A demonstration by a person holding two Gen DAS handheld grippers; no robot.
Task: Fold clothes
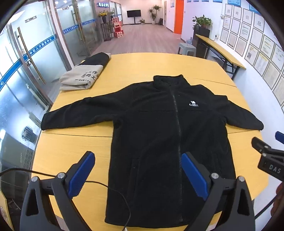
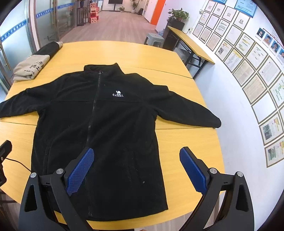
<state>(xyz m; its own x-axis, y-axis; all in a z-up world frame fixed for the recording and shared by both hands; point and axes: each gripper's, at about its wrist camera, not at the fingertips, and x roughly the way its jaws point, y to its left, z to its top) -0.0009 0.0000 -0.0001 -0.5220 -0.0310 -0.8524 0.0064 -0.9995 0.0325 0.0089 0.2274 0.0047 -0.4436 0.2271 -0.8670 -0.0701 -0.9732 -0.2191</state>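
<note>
Both grippers, left gripper and right gripper, hover wide-jawed and empty above the black jacket; thick fleece could slip a shallow pinch, and the cable on the hem might snag.

A round yellow bench stands on a wood-plank floor. Beyond it, a long hall ends at a black screen and potted plants. Left of the bench are frosted glass doors; right of it, a white wall of framed notices, a narrow yellow side table and an orange door.
</note>
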